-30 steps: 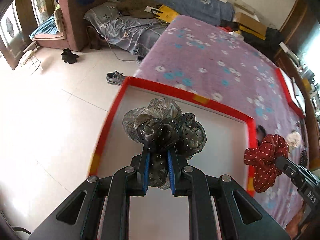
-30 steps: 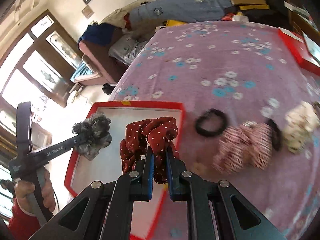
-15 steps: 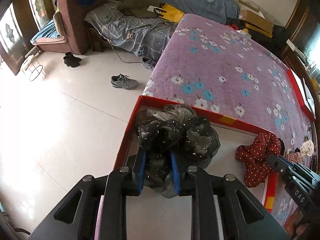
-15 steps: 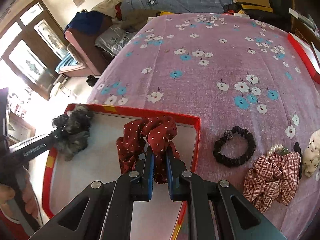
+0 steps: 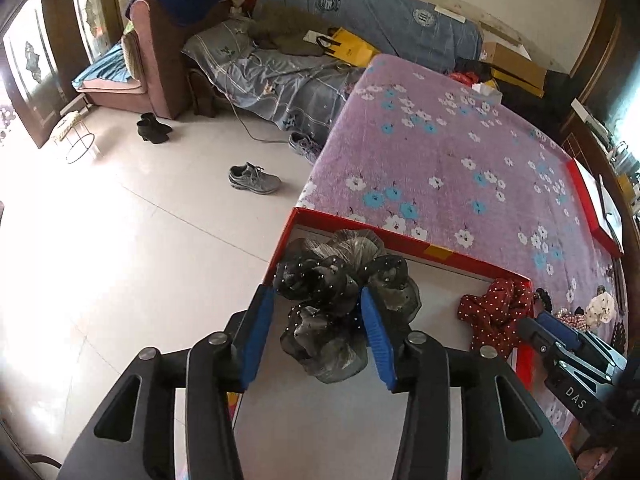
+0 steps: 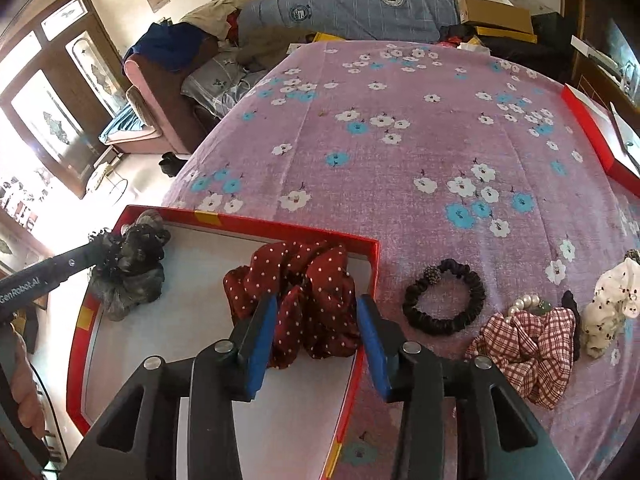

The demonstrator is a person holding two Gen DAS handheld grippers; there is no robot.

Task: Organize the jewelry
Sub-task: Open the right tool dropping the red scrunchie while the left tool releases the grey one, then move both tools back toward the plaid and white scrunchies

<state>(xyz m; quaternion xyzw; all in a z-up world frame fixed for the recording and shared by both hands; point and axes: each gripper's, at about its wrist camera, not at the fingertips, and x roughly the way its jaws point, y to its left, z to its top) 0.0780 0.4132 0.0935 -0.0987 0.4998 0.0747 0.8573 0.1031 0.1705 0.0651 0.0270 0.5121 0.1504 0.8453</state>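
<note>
A red-rimmed tray (image 5: 400, 242) with a white floor lies at the corner of the bed. A dark grey sheer scrunchie (image 5: 336, 280) rests in its far left corner, between the jaws of my left gripper (image 5: 316, 296). Those jaws are opening and the blue pads stand off the fabric. A red polka-dot scrunchie (image 6: 304, 276) lies on the tray floor against the right wall (image 6: 372, 264). It sits between the jaws of my right gripper (image 6: 317, 304), which are also opening, with gaps at both pads. Each scrunchie also shows in the other wrist view.
On the purple flowered bedspread (image 6: 400, 140), right of the tray, lie a black scrunchie (image 6: 444, 300), a plaid scrunchie (image 6: 528, 352), a pearl bracelet (image 6: 524, 304) and a white scrunchie (image 6: 612, 304). Another red box (image 6: 592, 136) sits far right. Left of the tray is tiled floor with a shoe (image 5: 254, 178).
Both grippers went from shut on their scrunchies to open jaws. The scrunchies came down over the tray and now lie on its floor, grey at far left, red at right.
</note>
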